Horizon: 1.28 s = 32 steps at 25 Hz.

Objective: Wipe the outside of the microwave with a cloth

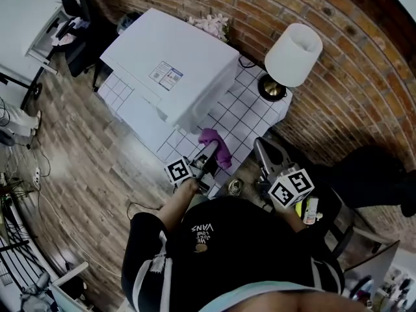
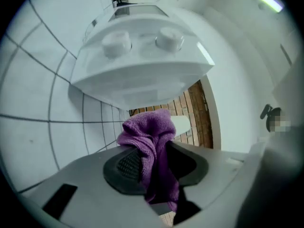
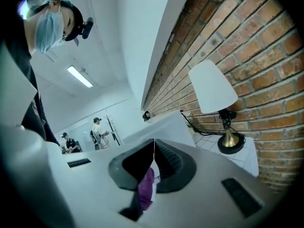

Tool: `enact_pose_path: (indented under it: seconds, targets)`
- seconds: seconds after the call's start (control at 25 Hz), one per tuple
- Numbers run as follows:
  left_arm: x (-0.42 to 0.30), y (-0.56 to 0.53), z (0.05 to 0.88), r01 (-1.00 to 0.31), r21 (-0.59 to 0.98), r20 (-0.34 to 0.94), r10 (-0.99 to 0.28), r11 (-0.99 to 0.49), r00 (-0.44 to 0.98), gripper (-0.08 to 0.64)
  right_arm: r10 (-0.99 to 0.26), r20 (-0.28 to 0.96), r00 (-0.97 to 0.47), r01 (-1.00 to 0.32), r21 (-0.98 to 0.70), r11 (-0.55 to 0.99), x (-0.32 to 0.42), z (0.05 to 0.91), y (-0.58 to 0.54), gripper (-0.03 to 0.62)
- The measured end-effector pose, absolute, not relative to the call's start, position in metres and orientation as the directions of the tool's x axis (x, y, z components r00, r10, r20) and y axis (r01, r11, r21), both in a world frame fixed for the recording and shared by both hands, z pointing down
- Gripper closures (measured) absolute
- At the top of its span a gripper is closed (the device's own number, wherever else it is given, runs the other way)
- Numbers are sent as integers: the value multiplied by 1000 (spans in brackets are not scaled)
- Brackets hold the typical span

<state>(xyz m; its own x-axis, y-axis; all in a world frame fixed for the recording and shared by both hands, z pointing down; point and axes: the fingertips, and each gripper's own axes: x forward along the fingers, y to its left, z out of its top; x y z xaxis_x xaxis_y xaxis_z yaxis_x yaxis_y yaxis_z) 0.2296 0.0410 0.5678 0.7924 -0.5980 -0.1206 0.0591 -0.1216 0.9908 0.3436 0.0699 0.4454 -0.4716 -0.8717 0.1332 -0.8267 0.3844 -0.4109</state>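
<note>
The purple cloth (image 2: 151,137) is bunched and pinched in the left gripper (image 2: 154,163), whose jaws are clenched on its lower part so that a loose wad stands up past the tips. That wad, not the hard jaws, is probably what is meant to meet the microwave (image 1: 172,67). In the head view the cloth hangs just off the microwave's near front corner, low down by its base, and whether it touches the casing cannot be told. From the left gripper view the microwave fills the space straight ahead of the cloth, its two round knobs (image 2: 116,42) facing the camera, so the gripper seems aimed at the control side for a stroke there.

The right gripper (image 3: 153,163) has its jaws pressed together on nothing. A sliver of purple shows through the gap low between them, which I take to be the cloth seen beyond. It is held to the right of the microwave's front, apart from the cloth, likely parked out of the wiping path. The microwave sits on a white tiled table (image 1: 250,109). To the microwave's right, by the brick wall (image 1: 364,77), stands a lamp (image 1: 292,54), close enough that a wide sweep on that side could knock it
</note>
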Motion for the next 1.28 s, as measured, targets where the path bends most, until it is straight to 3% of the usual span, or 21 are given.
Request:
enact_pose_path:
  seconds: [0.28, 0.48, 0.68, 0.96, 1.28]
  targets:
    - [120, 57, 553, -98, 977, -55, -674, -187, 737, 420, -846, 114, -520, -801, -408, 437, 281, 439, 60, 588]
    - [65, 50, 529, -247, 911, -44, -675, -329, 737, 420, -853, 99, -512, -805, -402, 436, 248, 433, 53, 589]
    - [30, 33, 499, -451, 739, 29, -645, -501, 764, 420, -878, 87, -471, -826, -393, 404, 225, 430, 48, 589]
    - [-17, 0, 473, -651, 454, 97, -693, -608, 715, 420, -933, 63, -355, -875, -374, 308, 206, 429, 50, 589]
    - [-28, -12, 441, -698, 240, 68, -706, -674, 705, 420, -971, 61, -233, -920, -336, 200, 205, 428, 58, 589]
